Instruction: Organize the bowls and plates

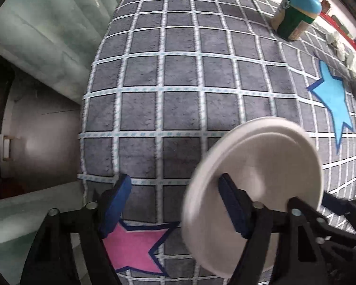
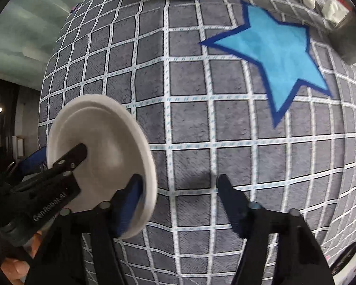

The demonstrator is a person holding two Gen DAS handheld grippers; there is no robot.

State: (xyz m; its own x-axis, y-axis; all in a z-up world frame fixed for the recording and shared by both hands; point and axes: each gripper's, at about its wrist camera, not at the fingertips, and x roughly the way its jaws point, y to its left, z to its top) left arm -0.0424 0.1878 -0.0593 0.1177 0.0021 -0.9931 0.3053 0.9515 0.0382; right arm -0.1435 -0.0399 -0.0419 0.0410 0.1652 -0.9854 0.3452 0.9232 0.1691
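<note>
The left tongs (image 1: pixel 175 178) point straight down at the surface (image 1: pixel 178 76), which is covered by a grey cloth with a white grid. They stand about half open and hold nothing. Their right finger hangs over the inside of a white plate (image 1: pixel 261 161) and their left finger is outside it, above a pink star (image 1: pixel 135 247). The plate's left rim therefore sits in the gap, and neither pad presses on it.

The right tongs (image 2: pixel 179 178) do the same on the opposite side. They are partly open and empty. Their left pad is over the plate, close inside the right rim, and their right finger is over bare cloth. I cannot tell whether that left pad already touches the rim.

The plate seems to lie flat on the cloth between the two tongs, near the front edge. The blue star (image 2: pixel 284 59) is beyond it to the right, and a jar (image 1: pixel 296 11) with a blue lid stands well apart at the back.

The step in hand looks like taking hold of the plate, with both tongs set on it but no grip made yet. The next move probably calls for at least one pair to close squarely on the rim, low enough that the thin lip does not slip out. The plate should stay level as it lifts. No bowl, stack or rack is in view, so I cannot tell where it should go.
</note>
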